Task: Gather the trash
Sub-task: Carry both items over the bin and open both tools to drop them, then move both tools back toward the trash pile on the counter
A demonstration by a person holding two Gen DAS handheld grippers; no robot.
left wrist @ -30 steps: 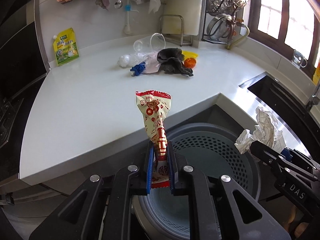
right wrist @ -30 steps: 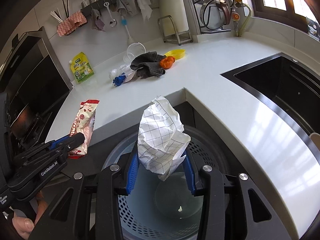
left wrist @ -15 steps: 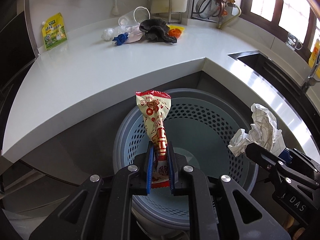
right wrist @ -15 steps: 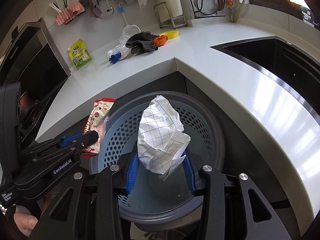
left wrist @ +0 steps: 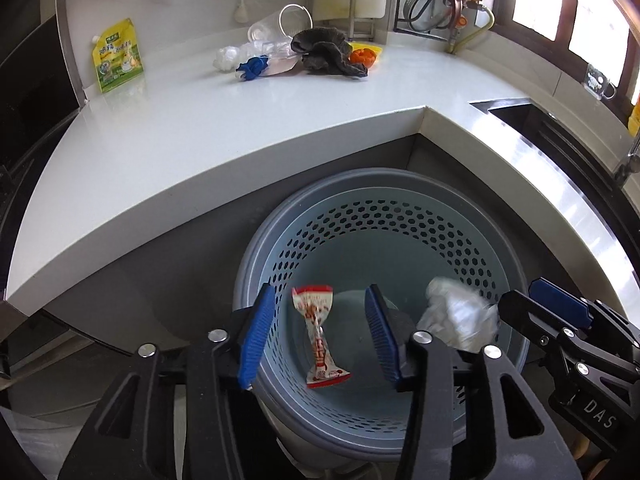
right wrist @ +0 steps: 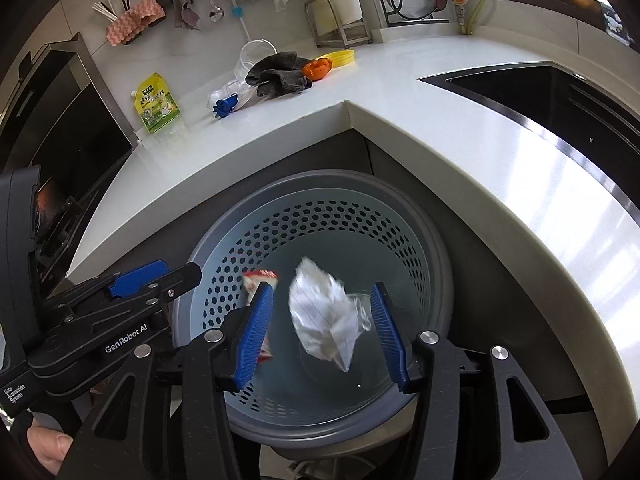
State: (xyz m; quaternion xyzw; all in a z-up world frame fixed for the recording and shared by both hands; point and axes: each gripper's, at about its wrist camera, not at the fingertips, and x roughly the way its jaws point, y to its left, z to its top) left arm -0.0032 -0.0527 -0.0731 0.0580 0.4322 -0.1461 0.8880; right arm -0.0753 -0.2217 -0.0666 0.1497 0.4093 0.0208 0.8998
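A round blue-grey perforated trash bin (left wrist: pixel 400 216) stands below the counter corner; it also shows in the right wrist view (right wrist: pixel 320 216). My left gripper (left wrist: pixel 318 336) is open above it, and a red-and-white snack wrapper (left wrist: pixel 318 336) is loose between its jaws, falling into the bin. My right gripper (right wrist: pixel 322 330) is open too, and a crumpled white checked paper (right wrist: pixel 326 320) is loose between its jaws, blurred, over the bin. The wrapper (right wrist: pixel 260 280) shows partly behind the right gripper's left finger. The paper (left wrist: pixel 460 316) shows in the left wrist view as well.
On the white counter (left wrist: pixel 200 128) lie a dark cloth (left wrist: pixel 328 54), a blue item (left wrist: pixel 252 68), clear plastic cups (left wrist: pixel 280 24), an orange item (left wrist: pixel 362 56) and a yellow-green pouch (left wrist: pixel 116 54). A dark sink (right wrist: pixel 560 96) is at the right.
Both grippers moved over the bin and opened. The snack wrapper and the crumpled paper have left the jaws and are dropping into the bin.
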